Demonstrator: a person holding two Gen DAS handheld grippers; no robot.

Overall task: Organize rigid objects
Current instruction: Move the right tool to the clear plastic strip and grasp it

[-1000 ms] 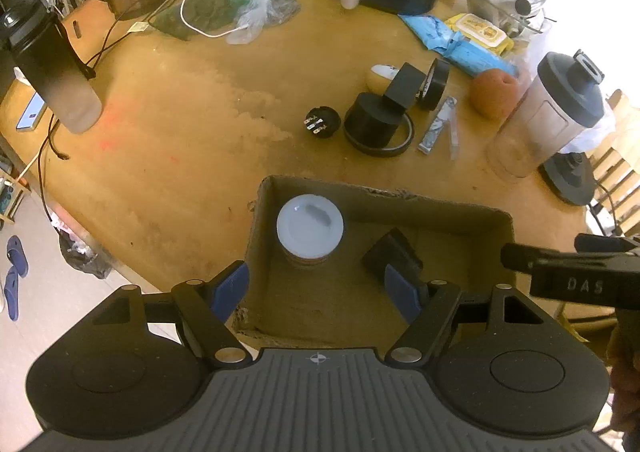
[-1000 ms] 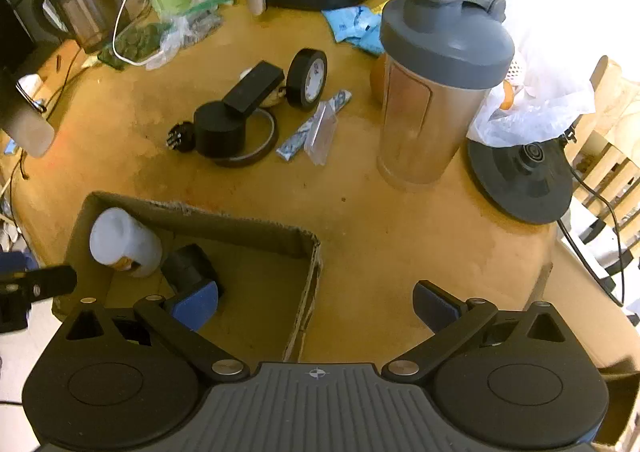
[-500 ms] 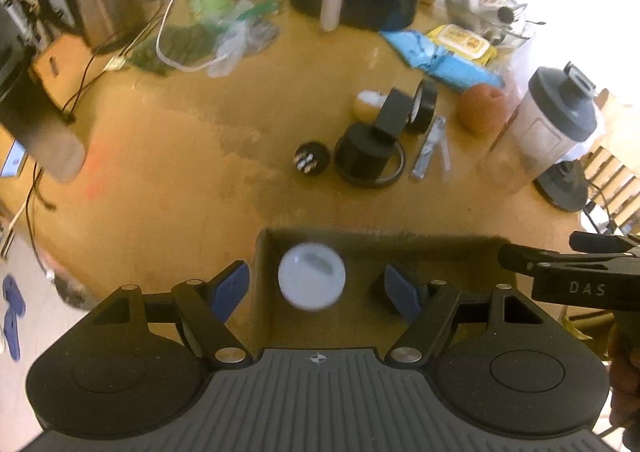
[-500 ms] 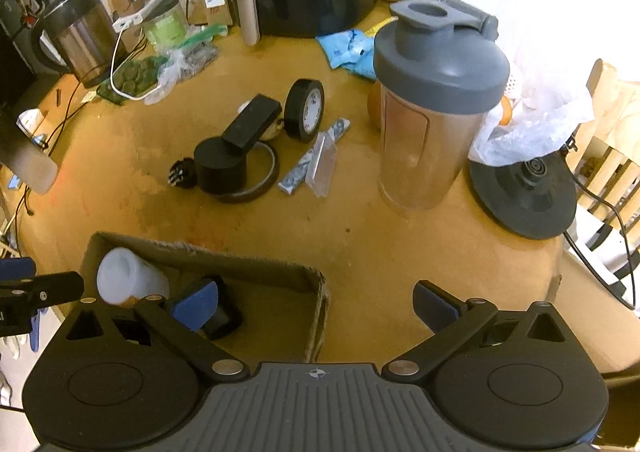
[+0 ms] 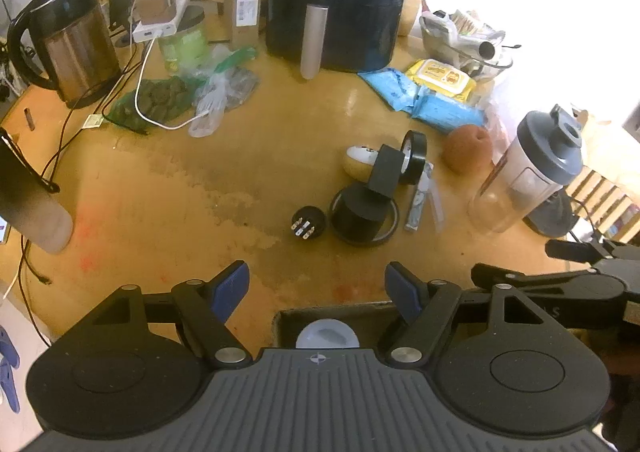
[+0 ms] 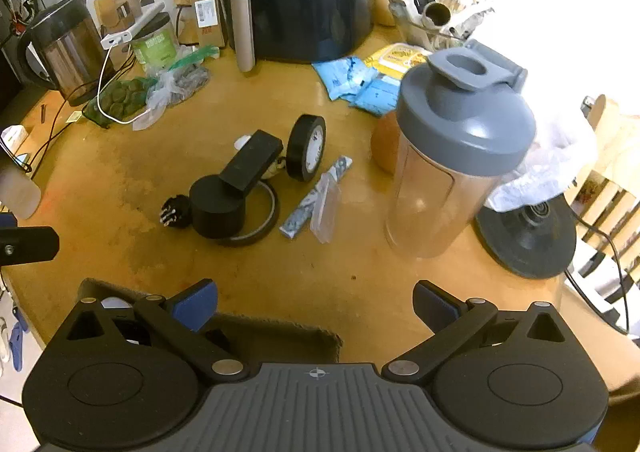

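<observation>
Two views. Left wrist: left tongs (image 5: 318, 288) spread wide, nothing between the pads, hanging over the table (image 5: 180, 188) just short of the cardboard box (image 5: 332, 312). White-lidded jar (image 5: 327, 334) sits inside the box, so at least one item is filed. Black plug (image 5: 307, 227), black cylinder (image 5: 360, 214) and tape roll (image 5: 414, 157) lie loose beyond.

Right wrist: right tongs (image 6: 316, 306) equally wide, empty, above the box's far rim (image 6: 280, 326). Black block (image 6: 251, 165) leans on the cylinder; shaker bottle (image 6: 452, 156) stands right. Judgement: early, most sorting remains.
</observation>
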